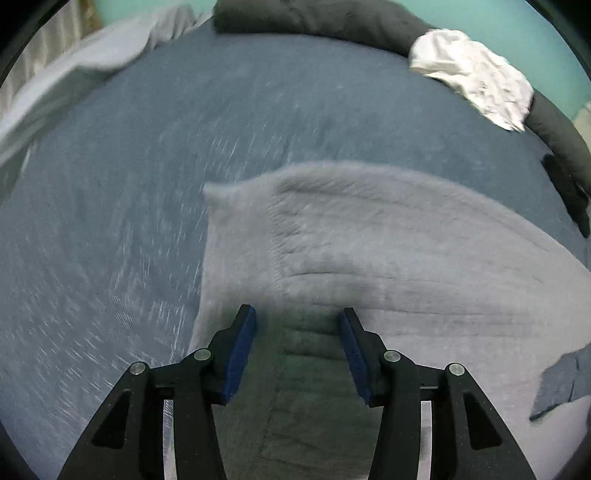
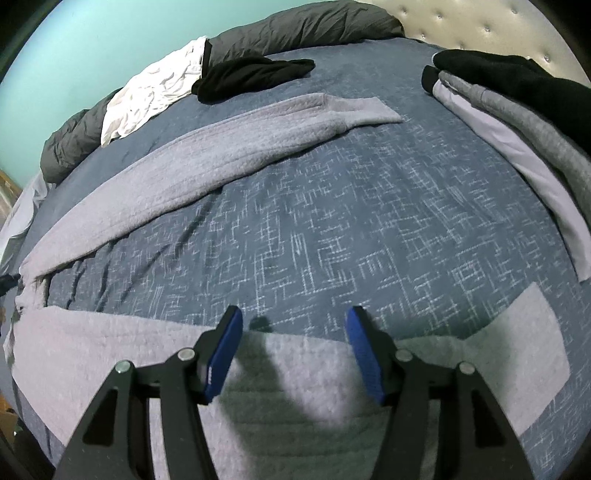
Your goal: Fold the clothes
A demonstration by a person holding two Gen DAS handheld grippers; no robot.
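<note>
In the left wrist view, the left gripper [image 1: 298,319] hangs over a pale grey fleece garment [image 1: 388,258] with its two blue-padded jaws spread wide and nothing between them. The garment lies flat on a blue patterned bedspread [image 1: 129,203], its stitched seam running from the gripper toward the far side of the bed. Beyond the garment, at the far right edge of the bedspread, a crumpled white cloth [image 1: 472,77] rests on a rolled dark grey blanket [image 1: 314,18]. This view is blurred, so finer detail cannot be made out. In the right wrist view, the right gripper [image 2: 293,321] is likewise wide open and empty, poised above the near edge of the fleece garment [image 2: 110,362], where one sleeve [image 2: 532,354] reaches off to the right. A second sleeve [image 2: 229,147] stretches diagonally across the bedspread [image 2: 351,221] beyond the gripper. Past that sleeve lie a black garment [image 2: 251,77], the white cloth [image 2: 147,99] and the dark grey blanket [image 2: 303,26]. To the far right of the bedspread sits a stack of clothes [image 2: 517,110], black on top with grey and pale layers beneath, close to a tufted headboard [image 2: 480,26].
</note>
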